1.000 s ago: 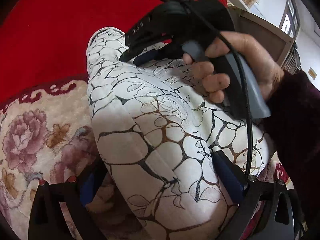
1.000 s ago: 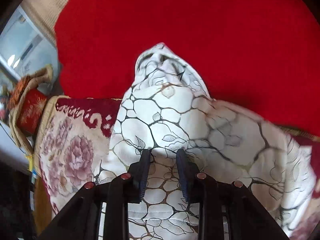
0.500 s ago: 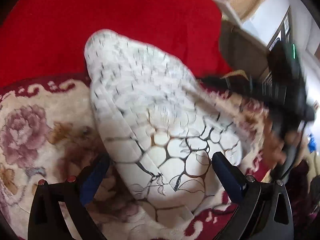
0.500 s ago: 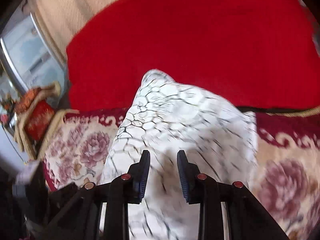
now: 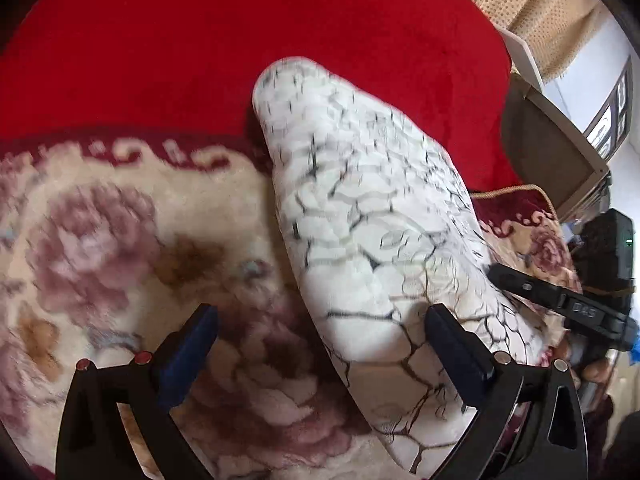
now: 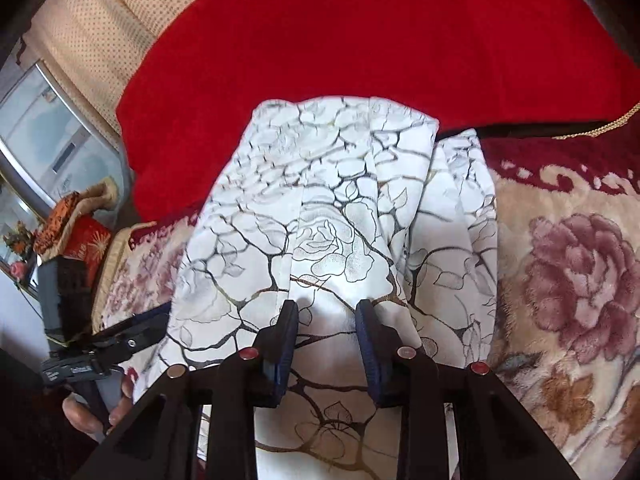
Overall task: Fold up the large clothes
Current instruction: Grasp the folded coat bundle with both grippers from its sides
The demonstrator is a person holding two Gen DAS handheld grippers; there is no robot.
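Note:
A white garment (image 5: 360, 220) with a dark crackle-and-rose print lies folded in layers on a floral blanket (image 5: 100, 240). Its far end rests against a red cushion (image 5: 280, 40). My left gripper (image 5: 320, 336) stands wide open, its right finger over the garment's near part and its left finger over the blanket. In the right wrist view the garment (image 6: 320, 200) narrows in folds toward my right gripper (image 6: 327, 320), whose close-set fingers pinch a thick fold. The left gripper (image 6: 156, 326) shows at the cloth's left edge, held by a hand (image 6: 92, 412).
The red cushion (image 6: 360, 40) fills the back. Beige dotted fabric (image 6: 80, 40) hangs behind it, with a glass pane (image 6: 40, 132) and red-orange items (image 6: 76, 232) at the far left. A grey-brown cabinet (image 5: 552, 152) stands at the right.
The right gripper has swung from over the garment's far end to its right edge, bringing cloth with it. The garment now lies flatter in layers. The left gripper has drawn back a little.

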